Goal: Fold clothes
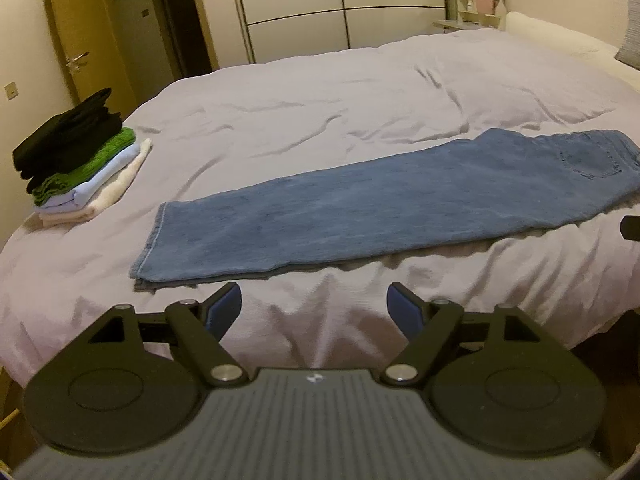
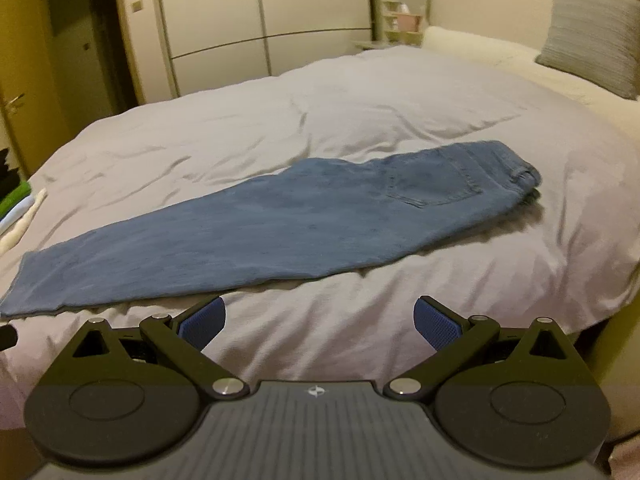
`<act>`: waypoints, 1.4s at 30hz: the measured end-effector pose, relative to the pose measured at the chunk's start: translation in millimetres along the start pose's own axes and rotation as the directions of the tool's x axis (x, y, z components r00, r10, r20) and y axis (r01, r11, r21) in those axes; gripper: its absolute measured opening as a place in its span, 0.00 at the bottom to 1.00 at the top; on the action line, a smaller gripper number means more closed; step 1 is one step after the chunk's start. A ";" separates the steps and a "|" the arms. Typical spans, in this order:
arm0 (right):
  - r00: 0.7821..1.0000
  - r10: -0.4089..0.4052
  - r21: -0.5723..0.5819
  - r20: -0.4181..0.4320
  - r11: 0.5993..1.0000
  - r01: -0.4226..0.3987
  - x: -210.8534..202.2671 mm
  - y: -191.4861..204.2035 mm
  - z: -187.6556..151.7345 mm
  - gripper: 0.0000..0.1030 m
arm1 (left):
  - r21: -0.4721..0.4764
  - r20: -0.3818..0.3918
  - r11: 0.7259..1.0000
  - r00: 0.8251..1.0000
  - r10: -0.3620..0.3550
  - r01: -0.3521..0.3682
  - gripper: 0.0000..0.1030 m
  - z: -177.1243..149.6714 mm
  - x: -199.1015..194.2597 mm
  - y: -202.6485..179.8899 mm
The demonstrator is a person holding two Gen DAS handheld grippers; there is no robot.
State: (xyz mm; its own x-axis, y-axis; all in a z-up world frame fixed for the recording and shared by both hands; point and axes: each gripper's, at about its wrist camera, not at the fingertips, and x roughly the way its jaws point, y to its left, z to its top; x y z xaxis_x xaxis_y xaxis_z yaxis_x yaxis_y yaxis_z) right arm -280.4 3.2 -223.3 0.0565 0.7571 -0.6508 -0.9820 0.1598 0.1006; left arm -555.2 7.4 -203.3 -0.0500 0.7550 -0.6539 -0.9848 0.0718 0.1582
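A pair of blue jeans (image 1: pixel 360 208) lies flat on the bed, folded lengthwise, leg hems at the left and waistband at the right. The right wrist view shows the same jeans (image 2: pixel 280 228) with a back pocket facing up. My left gripper (image 1: pixel 314 300) hovers just short of the jeans' near edge, above the duvet; its jaws stand wide with nothing between the blue pads. My right gripper (image 2: pixel 320 316) is open too, held over the duvet short of the jeans' middle, holding nothing.
A stack of folded clothes (image 1: pixel 76 160), black, green, pale blue and cream, sits at the bed's left corner. The lilac duvet (image 1: pixel 320 112) is wrinkled. A grey pillow (image 2: pixel 592 36) lies at the head, right. Wardrobe doors (image 1: pixel 312 0) and a wooden door stand behind.
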 end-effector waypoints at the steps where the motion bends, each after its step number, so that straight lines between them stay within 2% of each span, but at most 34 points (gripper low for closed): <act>1: 1.000 0.008 -0.008 -0.002 1.000 -0.008 0.3 4.1 0.6 1.00 | -0.005 -0.001 1.000 1.000 0.005 -0.005 0.75 0.1 -0.9 3.1; 5: 0.999 0.040 -0.040 -0.004 0.998 -0.040 -1.2 22.0 1.5 1.00 | -0.024 -0.006 0.999 1.000 0.028 -0.028 0.78 -0.5 -4.1 15.9; 7: 0.998 0.057 -0.058 -0.005 0.997 -0.057 -2.3 31.0 0.3 1.00 | -0.035 -0.006 0.998 0.999 0.046 -0.046 0.83 -2.4 -5.3 22.9; 12: 0.994 0.105 -0.108 -0.025 0.988 -0.107 -1.2 53.1 -5.9 1.00 | -0.059 -0.018 0.996 0.997 0.070 -0.071 0.83 -9.0 -7.9 38.1; 23: 0.988 0.150 -0.147 -0.040 0.977 -0.154 1.7 74.9 -10.3 1.00 | -0.074 -0.037 0.990 0.993 0.115 -0.117 0.83 -19.7 -12.0 56.6; 34: 0.990 0.133 -0.129 -0.051 0.982 -0.139 6.9 71.1 -11.1 1.00 | -0.055 -0.053 0.993 0.994 0.098 -0.101 0.83 -20.4 -4.7 50.2; 42: 0.993 0.103 -0.103 -0.056 0.989 -0.109 12.4 58.1 -8.2 1.00 | -0.017 -0.058 0.998 0.997 0.051 -0.052 0.84 -14.9 7.1 30.4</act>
State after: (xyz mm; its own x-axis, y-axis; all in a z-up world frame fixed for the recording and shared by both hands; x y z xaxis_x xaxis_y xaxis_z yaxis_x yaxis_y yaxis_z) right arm -338.3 16.7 -231.7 -0.0553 0.7326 -0.6784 -0.9957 0.0103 0.0923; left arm -588.0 5.3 -214.2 -0.1098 0.7188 -0.6865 -0.9835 0.0212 0.1794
